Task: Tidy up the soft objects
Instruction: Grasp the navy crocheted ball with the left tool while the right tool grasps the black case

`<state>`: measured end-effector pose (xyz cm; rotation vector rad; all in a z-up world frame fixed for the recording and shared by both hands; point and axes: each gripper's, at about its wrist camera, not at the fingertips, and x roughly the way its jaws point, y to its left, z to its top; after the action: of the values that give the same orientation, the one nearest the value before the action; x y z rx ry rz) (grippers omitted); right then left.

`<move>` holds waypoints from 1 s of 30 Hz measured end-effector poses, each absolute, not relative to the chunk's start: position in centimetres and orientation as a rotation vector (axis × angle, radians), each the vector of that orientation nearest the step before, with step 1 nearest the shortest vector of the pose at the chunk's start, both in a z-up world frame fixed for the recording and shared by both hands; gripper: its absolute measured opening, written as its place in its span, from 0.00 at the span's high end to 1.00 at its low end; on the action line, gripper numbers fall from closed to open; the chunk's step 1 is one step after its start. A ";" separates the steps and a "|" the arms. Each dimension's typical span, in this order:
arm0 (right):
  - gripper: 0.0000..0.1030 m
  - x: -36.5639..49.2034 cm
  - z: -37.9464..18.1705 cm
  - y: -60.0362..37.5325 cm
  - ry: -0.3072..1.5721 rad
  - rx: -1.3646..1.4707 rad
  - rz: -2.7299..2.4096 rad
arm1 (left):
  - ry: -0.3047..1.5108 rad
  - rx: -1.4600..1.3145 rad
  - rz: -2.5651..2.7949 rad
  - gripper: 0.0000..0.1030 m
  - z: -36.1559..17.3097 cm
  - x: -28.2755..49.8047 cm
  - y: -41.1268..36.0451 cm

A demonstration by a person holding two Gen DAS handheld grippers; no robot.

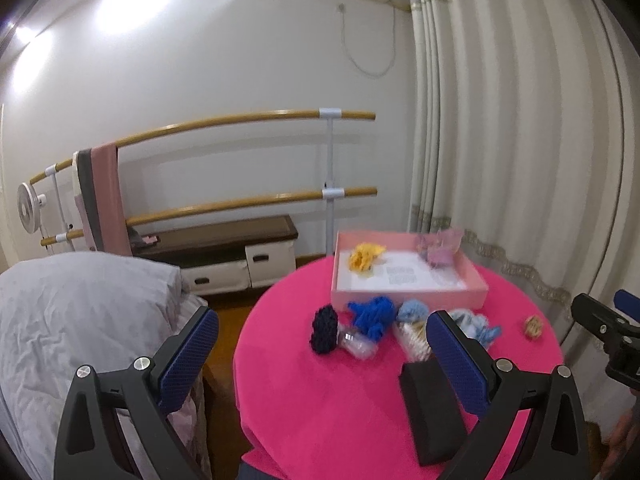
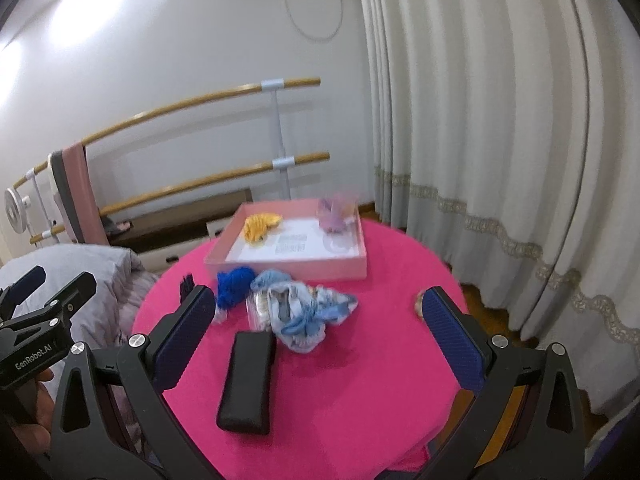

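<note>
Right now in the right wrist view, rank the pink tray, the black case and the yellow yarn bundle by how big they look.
1. pink tray
2. black case, though nearness to the camera inflates it
3. yellow yarn bundle

Round table [image 2: 360,380] cover: hot pink, plain. Shallow box [image 2: 288,270]: pale pink walls, white floor with a grey printed patch. In box: yellow-orange yarn bundle [image 2: 260,226]; lilac bundle [image 2: 336,216]. On table: royal blue yarn [image 2: 234,284], navy knit piece [image 1: 324,330], light blue bundles [image 2: 312,312], black rectangular block [image 2: 248,384], small tan item [image 1: 533,326]. Gripper pads [image 2: 186,336]: blue, fine dotted texture. Curtain [image 2: 500,120]: cream, beige scalloped trim.
</note>
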<state>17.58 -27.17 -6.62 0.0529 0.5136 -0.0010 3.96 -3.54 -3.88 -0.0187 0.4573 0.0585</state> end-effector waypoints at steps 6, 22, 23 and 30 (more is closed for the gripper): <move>0.00 19.9 -11.1 -26.8 0.646 0.063 0.025 | 0.569 0.003 0.055 0.00 -7.2 6.7 -4.1; 0.16 25.6 -20.6 -22.3 0.917 0.049 0.146 | 0.738 0.017 0.111 0.02 -13.5 15.7 -2.1; 0.17 25.9 -21.0 -22.0 0.926 0.044 0.152 | 0.744 0.017 0.113 0.02 -14.0 16.2 -1.9; 0.39 27.1 -22.9 -19.8 0.953 -0.064 0.157 | 0.775 0.021 0.110 0.02 -16.0 19.0 -1.5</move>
<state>27.07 -19.83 -22.90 -0.0642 0.9532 0.1574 18.97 -1.48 -16.04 0.0214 0.7755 0.1102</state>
